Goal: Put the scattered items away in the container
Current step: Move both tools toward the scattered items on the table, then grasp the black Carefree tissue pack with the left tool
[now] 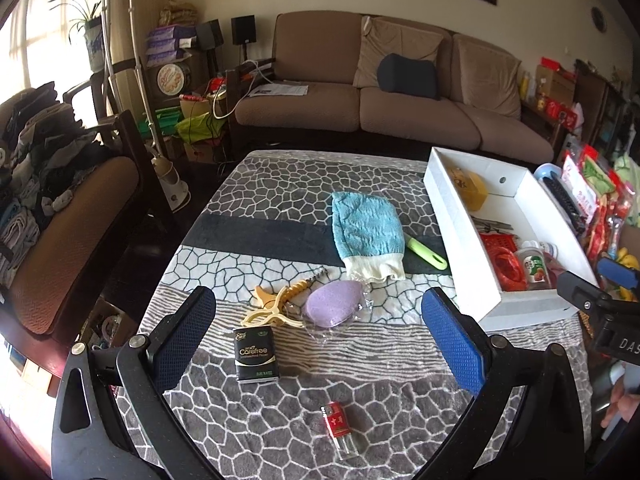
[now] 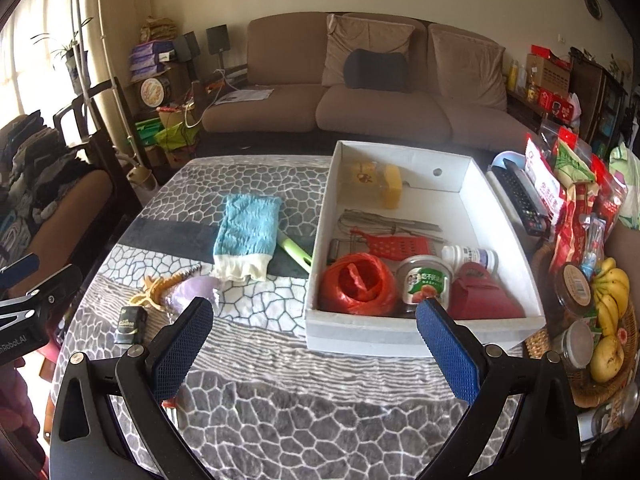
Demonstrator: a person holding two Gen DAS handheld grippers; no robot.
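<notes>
I held both tongs spread apart and empty above the worktop [image 1: 280, 432]. Between my left tongs [image 1: 320, 332] lay the black pack [image 1: 256, 354], lighter [image 1: 340, 430] and sponge [image 1: 332, 304]. The box [image 2: 420, 336] sat just ahead of my right tongs [image 2: 314, 346].
</notes>
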